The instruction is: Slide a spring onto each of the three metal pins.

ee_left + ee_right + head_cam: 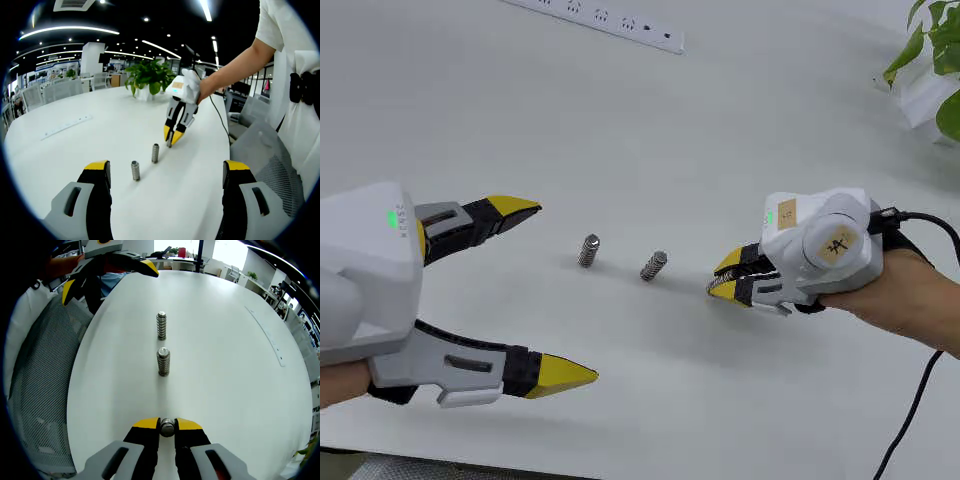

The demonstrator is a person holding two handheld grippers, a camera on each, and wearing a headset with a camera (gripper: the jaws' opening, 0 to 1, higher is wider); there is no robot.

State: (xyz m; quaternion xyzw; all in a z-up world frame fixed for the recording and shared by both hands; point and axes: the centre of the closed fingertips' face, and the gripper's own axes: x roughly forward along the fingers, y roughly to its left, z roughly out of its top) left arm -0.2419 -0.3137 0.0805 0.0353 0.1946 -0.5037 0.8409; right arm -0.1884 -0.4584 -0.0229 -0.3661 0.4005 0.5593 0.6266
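Two of the three pins looked done. The far pin point(589, 250) and the near pin point(653, 265) stood on the white worktop point(620, 120), near each other in a row, and each had a spring wound around it from the bottom up to its round head. The third pin point(167, 427) was in the right tool point(723, 278). That tool's yellow-tipped jaws were almost closed, with just the pin pinched between them, and they were low over the worktop, in line with the other two pins. In the head view some coils seemed to show at the tips, so this pin may have had its spring on too, but it was too small to be sure. If so, the job was nearly finished, and what was left was to set this last pin down. The left tool point(560, 290) was on the other side of the two standing pins, well apart from them. Its jaws were spread wide, and it held and touched nothing.
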